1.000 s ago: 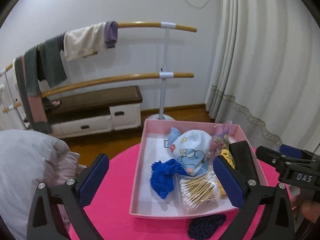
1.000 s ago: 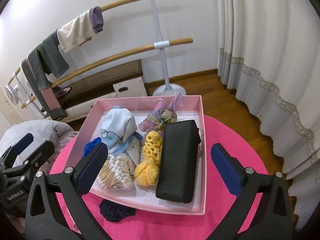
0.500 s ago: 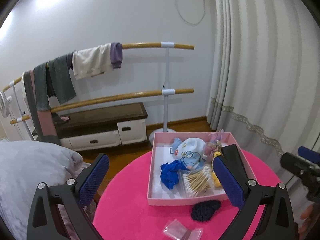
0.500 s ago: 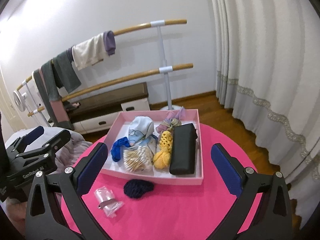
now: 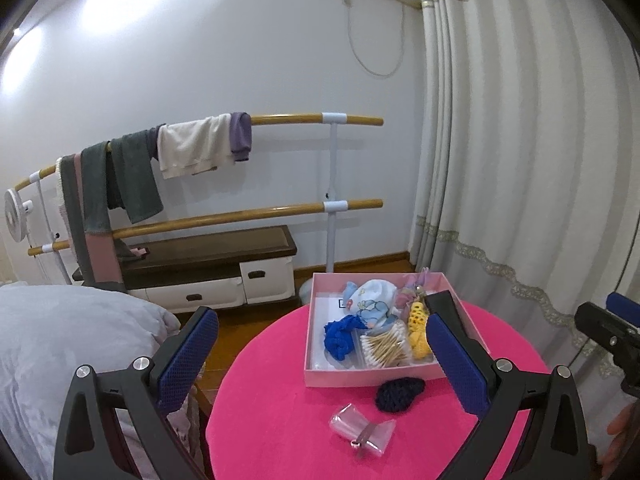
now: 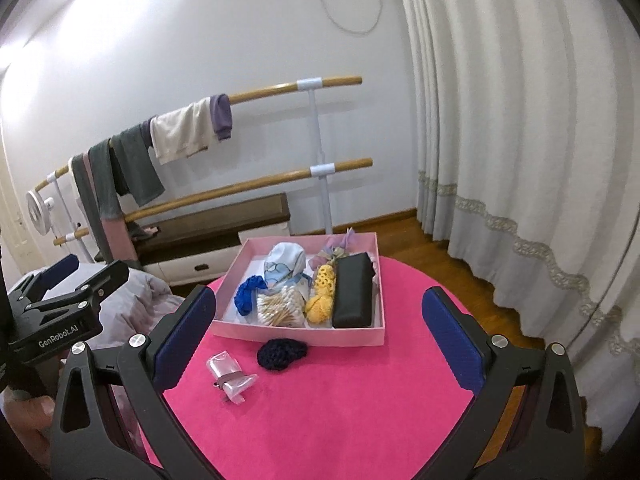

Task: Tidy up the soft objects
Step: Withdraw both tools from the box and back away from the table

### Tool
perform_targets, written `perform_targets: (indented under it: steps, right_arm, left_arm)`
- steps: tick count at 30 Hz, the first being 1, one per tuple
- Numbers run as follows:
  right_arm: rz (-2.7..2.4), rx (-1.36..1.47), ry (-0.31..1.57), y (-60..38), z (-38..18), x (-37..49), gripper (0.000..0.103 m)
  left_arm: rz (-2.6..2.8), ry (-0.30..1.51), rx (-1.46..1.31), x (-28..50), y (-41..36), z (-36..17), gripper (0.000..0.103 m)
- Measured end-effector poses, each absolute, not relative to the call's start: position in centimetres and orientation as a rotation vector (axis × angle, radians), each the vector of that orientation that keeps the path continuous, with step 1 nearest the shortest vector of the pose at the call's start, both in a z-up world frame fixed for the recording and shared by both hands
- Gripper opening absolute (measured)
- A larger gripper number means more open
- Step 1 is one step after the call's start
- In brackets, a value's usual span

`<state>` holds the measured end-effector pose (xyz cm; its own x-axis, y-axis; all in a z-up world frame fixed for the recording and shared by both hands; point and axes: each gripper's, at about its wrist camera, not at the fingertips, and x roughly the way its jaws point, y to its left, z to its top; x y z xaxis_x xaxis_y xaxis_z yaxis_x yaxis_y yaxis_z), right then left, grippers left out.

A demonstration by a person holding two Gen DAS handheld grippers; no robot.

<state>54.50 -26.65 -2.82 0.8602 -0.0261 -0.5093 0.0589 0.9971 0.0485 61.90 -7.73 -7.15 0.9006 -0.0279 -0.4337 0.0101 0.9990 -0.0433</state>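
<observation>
- My left tongs (image 5: pixel 320 360) stood wide open in the lower half of the left wrist view, with nothing between the blue pads.
- My right tongs (image 6: pixel 318 340) were just as wide open and empty, hanging above the near part of the pink round desk (image 6: pixel 340 420).
- The pink box (image 6: pixel 296 330) sat on the far part of the desk, around the centre of the right wrist frame.
- Inside it I saw a blue knitted piece (image 6: pixel 247 298) at the left, a packet of cotton swabs (image 6: pixel 280 310) beside it, a yellow crochet piece (image 6: pixel 320 300), and a black case (image 6: pixel 354 294) along the right wall.
- A pale blue printed cloth (image 6: pixel 284 266) lay bunched behind the swabs, and a pastel hair tie (image 6: pixel 340 246) sat at the far right corner.
- A dark navy crochet piece (image 6: pixel 282 354) lay on the desk, just in front of the box's near wall.
- A small clear plastic bag (image 6: pixel 230 376) lay to the lower left of it, apart from the box.
- In the left wrist view the same navy piece (image 5: pixel 400 394) and bag (image 5: pixel 362 432) showed between my left pads.
</observation>
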Motion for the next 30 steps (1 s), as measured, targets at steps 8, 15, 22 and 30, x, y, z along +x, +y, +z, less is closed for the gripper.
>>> perform_targets:
  steps: [8, 15, 22, 30]
  right_arm:
    - [-0.05, 0.078, 0.451, -25.6, -2.3, 50.6, 0.103]
    - [-0.027, 0.054, 0.423, -24.2, -2.4, 48.6, 0.103]
    - [-0.013, 0.05, 0.433, -23.6, -2.8, 47.8, 0.103]
    - [-0.022, 0.05, 0.429, -23.8, -2.7, 47.6, 0.103]
  left_arm:
    - [0.012, 0.443, -0.062, 56.6, -6.7, -7.2, 0.103]
    - [0.031, 0.448, -0.073, 54.0, -6.8, -6.6, 0.103]
    - [0.035, 0.457, -0.084, 53.0, -6.5, -6.0, 0.103]
    - [0.035, 0.459, -0.087, 52.3, -6.4, -6.0, 0.103]
